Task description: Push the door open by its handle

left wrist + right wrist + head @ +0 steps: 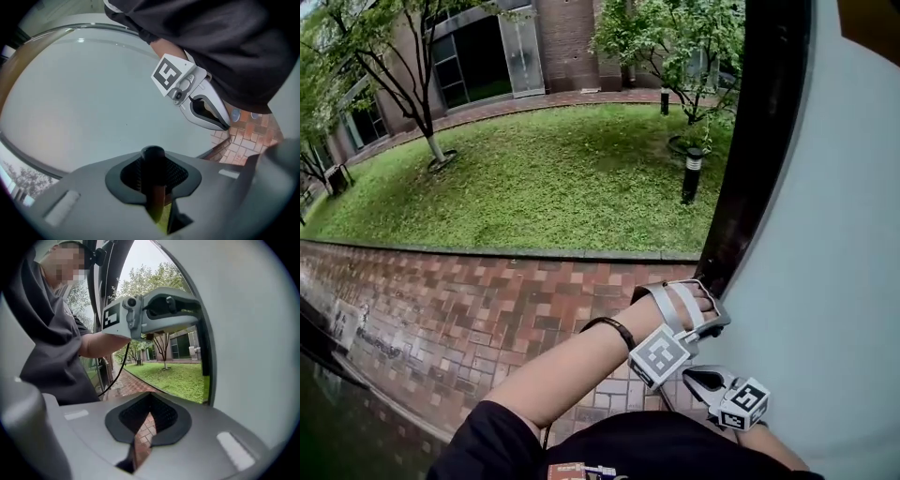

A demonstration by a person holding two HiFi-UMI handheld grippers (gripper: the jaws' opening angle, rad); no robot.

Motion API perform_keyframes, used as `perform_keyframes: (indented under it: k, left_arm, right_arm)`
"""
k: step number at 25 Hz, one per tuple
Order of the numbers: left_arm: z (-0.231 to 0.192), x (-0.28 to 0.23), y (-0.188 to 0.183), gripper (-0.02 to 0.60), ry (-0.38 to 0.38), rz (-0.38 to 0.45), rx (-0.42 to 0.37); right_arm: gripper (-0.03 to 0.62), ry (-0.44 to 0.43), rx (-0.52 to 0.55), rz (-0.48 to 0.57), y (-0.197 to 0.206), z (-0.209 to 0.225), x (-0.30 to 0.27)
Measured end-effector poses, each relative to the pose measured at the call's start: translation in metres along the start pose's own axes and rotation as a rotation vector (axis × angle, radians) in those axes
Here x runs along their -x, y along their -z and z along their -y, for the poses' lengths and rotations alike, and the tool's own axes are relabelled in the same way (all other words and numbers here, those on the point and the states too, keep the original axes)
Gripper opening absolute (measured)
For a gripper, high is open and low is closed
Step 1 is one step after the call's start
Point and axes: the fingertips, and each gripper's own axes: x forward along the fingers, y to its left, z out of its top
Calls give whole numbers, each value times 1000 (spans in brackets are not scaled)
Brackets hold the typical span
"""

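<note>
The pale door (825,234) fills the right side, swung out over the brick path, with a dark edge (759,141). No handle shows plainly in any view. My left gripper (705,302) reaches to the door's dark edge, its marker cube toward me. In the left gripper view its jaws (154,187) stand slightly apart, and a dark round-topped bar (152,157) shows in the gap; what it is I cannot tell. My right gripper (698,380) hangs lower, close to the door face (253,333), its fingertips (225,123) meeting, with nothing held.
A wet brick path (469,309) runs past the doorway, with a lawn (553,178) beyond it. A short black lamp post (692,173) stands on the grass near the door's edge. Trees and a brick building (562,37) lie farther off.
</note>
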Motion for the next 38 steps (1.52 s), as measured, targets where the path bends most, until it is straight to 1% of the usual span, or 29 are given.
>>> perform_keyframes:
  k: [2,3,4,5,6,7,8,9,11,13,14,15,16,17,18,19,20,21,22,23,25,28,31,34,38]
  left_arm:
    - [-11,-1,5,153,32,-25,7]
    - [-17,0,10,190,26,-36,16]
    - [-22,6,16,240,4,-39,41]
    - [-26,16,22,246,-33,-33,88]
    - [-28,29,31,239,-83,-25,147]
    - [-27,46,43,214,-142,-20,215]
    - [-24,64,59,193,-201,-16,299]
    - [-16,82,74,171,-250,-11,405]
    - [19,115,103,113,-304,-1,658]
    - [70,144,125,73,-333,5,897]
    - [96,159,136,45,-358,9,1009]
    - [122,174,148,19,-392,7,1139]
    - [148,189,161,0,-433,-2,1294]
    - [174,204,173,0,-488,-4,1462]
    - [197,219,183,0,-555,7,1630]
    - [219,232,191,0,-626,27,1779]
    - [238,243,195,0,-687,45,1892]
    - [255,250,196,0,-728,47,1964]
    - [269,255,195,0,-747,32,1997]
    - [280,258,193,0,-749,4,2002]
    - [292,264,187,0,-743,-45,1989]
    - [296,273,187,0,-775,-57,2007]
    - [300,278,189,0,-792,-64,2000]
    - [298,280,190,0,-772,-53,1994]
    - [303,275,187,0,-711,-47,1977]
  right_arm:
    - [0,-10,-54,6,3,13,1]
    - [0,-13,-74,10,4,20,0]
    - [0,-16,-84,14,4,25,-2]
    - [0,-16,-87,17,3,28,-5]
    - [0,-15,-82,21,1,30,-10]
    - [0,-11,-69,27,-3,32,-15]
    - [0,-4,-49,31,-8,34,-22]
    - [0,4,-25,35,-12,37,-30]
    - [0,24,7,39,-14,42,-45]
    - [0,34,4,45,-14,39,-61]
    - [0,32,-1,47,-15,36,-70]
    - [0,26,-2,46,-17,33,-81]
    - [0,16,4,41,-19,30,-93]
    - [0,2,14,37,-22,26,-104]
    - [0,-16,24,34,-25,22,-114]
    - [0,-33,32,34,-27,19,-123]
    - [0,-50,37,35,-30,17,-130]
    - [0,-64,39,37,-31,15,-137]
    - [0,-77,36,41,-33,14,-143]
    - [0,-89,29,47,-34,14,-150]
    - [0,-109,4,58,-36,14,-161]
    - [0,-132,-15,46,-32,15,-172]
    - [0,-139,-27,19,-25,14,-175]
    - [0,-132,-37,9,-23,13,-177]
    - [0,-109,-37,6,-16,9,-173]
